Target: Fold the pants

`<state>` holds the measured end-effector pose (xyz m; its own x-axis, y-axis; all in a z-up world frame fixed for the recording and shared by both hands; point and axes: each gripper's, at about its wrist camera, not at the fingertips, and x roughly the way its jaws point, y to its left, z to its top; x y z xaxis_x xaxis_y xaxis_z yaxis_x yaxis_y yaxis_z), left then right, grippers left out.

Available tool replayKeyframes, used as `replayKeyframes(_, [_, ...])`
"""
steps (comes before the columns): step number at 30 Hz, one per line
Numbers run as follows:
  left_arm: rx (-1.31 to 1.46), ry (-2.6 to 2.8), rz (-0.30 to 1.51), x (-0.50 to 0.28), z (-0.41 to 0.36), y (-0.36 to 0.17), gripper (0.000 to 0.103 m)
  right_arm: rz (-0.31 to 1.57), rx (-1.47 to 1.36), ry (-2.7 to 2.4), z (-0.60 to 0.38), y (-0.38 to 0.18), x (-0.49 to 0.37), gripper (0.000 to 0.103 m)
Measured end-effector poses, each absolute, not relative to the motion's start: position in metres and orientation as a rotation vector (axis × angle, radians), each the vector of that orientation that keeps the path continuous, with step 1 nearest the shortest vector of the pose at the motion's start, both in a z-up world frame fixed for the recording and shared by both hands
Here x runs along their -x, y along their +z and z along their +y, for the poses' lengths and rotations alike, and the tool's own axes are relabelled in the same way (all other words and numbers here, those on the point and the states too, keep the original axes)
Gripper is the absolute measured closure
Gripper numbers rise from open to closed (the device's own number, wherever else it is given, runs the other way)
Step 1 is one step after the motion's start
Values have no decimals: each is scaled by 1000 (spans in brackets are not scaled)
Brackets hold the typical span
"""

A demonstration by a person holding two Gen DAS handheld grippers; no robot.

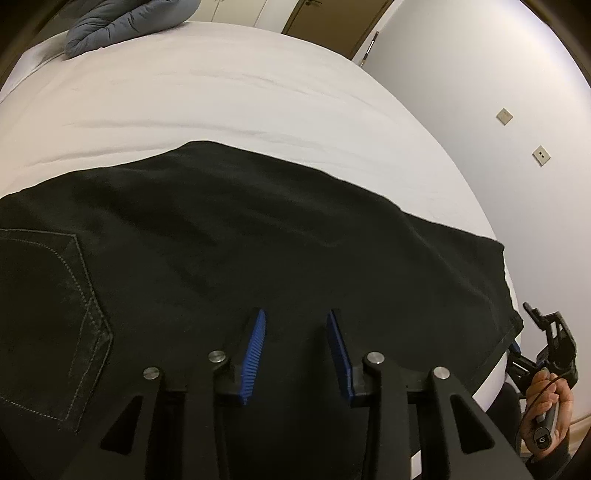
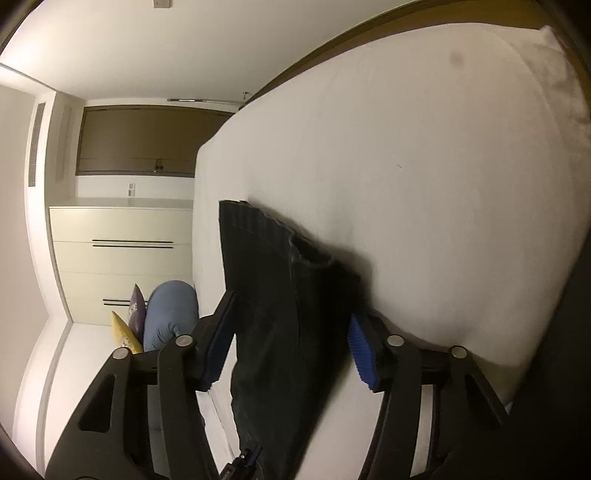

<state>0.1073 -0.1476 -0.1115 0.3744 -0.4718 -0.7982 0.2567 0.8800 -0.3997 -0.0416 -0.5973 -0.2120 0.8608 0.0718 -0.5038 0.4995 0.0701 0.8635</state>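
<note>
black pants [image 1: 258, 240] lie flat across the white bed [image 1: 221, 96], back pocket [image 1: 40, 317] to my left. my left gripper [image 1: 295, 350] hovers just above the fabric, fingers apart, holding nothing. my right gripper [image 2: 291, 343] is wide open, straddling the leg hem at the mattress edge, not pinching. grey duvet [image 1: 122, 22] far corner.

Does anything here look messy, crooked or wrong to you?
Nothing stands out much. The black pants lie fairly flat across the white bed, though the leg end hangs slightly past the mattress edge. Both the left gripper and right gripper are open above the fabric.
</note>
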Motion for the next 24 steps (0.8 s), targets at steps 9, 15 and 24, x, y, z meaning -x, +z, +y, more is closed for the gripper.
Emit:
replayKeyframes(9, [282, -583, 1079, -105, -164, -105, 66, 429, -1541, -323, -599, -214, 83, 86])
replayKeyframes(15, [309, -637, 1104, -105, -190, -112, 66, 423, -1527, -333, -596, -217, 81, 93])
replayKeyframes(24, [308, -575, 1165, -113, -181, -131, 95, 476, -1378, -385, -585, -192, 65, 94])
